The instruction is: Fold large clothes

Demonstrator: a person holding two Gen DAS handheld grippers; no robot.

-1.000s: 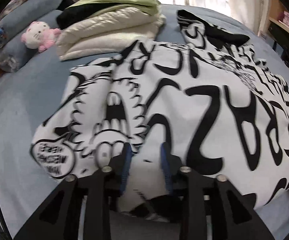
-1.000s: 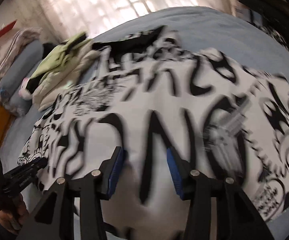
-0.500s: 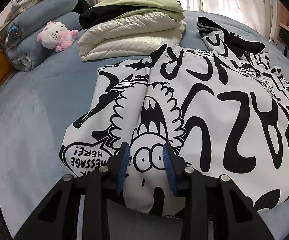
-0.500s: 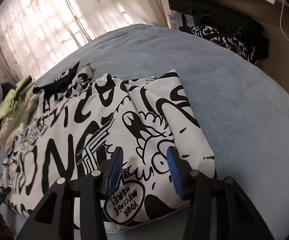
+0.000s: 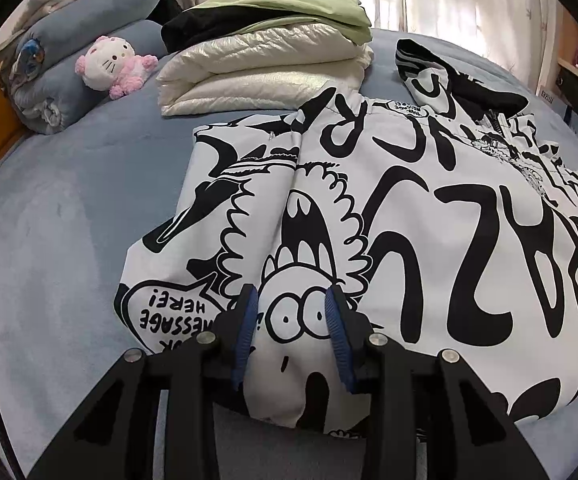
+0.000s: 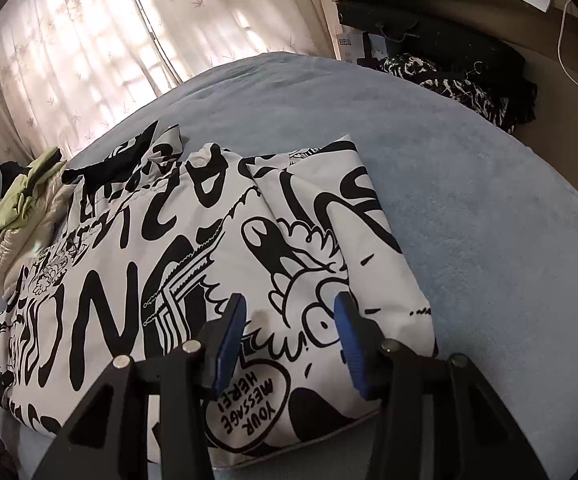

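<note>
clearly "your message here!" on jacket (image 6: pixel 193 264); left gripper (image 5: pixel 291 334) jaws clamp it, right gripper (image 6: pixel 287 338) jaws apart.

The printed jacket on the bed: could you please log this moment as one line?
jacket: flat on bed, sleeves folded in | left gripper: bunched hem between jaws | right gripper: open over hem

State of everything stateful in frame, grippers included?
printed jacket: laid out on the bed, sides folded in, not yet folded up.
left gripper: shut on the jacket's hem.
right gripper: open over the hem.
clothes stack: folded.
curtains: drawn.
</note>
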